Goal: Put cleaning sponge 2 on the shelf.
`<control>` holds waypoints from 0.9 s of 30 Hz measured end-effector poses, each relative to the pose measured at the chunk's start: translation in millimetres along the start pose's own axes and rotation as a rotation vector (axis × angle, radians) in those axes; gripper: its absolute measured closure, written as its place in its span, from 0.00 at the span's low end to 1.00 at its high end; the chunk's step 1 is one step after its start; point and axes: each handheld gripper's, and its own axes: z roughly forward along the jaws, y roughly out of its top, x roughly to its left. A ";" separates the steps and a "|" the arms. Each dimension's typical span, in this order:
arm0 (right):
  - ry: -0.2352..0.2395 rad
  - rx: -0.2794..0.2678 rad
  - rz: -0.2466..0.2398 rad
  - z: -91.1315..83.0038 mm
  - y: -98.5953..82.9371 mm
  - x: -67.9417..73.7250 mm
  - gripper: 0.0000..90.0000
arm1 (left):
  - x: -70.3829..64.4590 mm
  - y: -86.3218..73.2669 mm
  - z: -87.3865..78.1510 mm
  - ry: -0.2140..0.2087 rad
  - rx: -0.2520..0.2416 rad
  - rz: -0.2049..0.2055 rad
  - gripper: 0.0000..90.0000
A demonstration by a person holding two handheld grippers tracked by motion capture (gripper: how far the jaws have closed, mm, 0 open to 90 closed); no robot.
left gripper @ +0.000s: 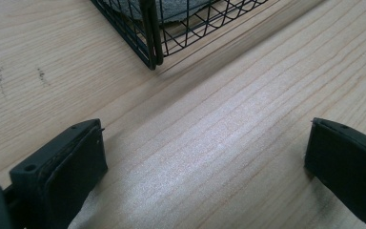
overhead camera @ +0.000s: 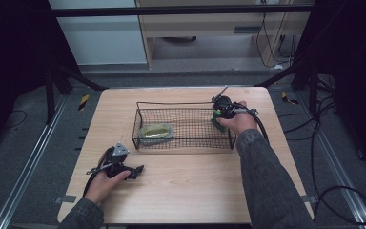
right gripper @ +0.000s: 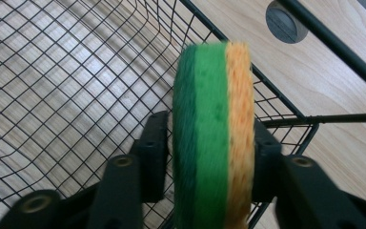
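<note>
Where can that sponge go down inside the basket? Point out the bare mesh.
The black wire basket has bare mesh between the yellow-green pad at its left end and the right gripper, shut on the green-and-orange sponge at its right end. The left end is crowded.

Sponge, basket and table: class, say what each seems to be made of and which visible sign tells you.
Sponge: probably soft foam, orange and porous, with a green fibrous scouring layer, matt; held between the right gripper jaws.
Basket: apparently thin metal wire with a black, slightly glossy coating; open grid mesh.
Table: pale wood or wood-look laminate; long grain lines, smooth low sheen.
</note>
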 end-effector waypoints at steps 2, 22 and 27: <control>-0.007 -0.002 -0.006 -2.1 0.3 1.1 0.60 | 0.1 0.1 0.2 0.000 0.000 0.000 0.00; 0.029 -0.040 -0.032 -18.8 3.4 20.4 0.56 | 0.0 0.2 0.3 0.000 0.000 0.000 0.00; 0.051 -0.049 -0.047 -20.9 3.4 27.9 0.61 | 0.1 0.2 0.3 0.000 -0.001 0.000 0.00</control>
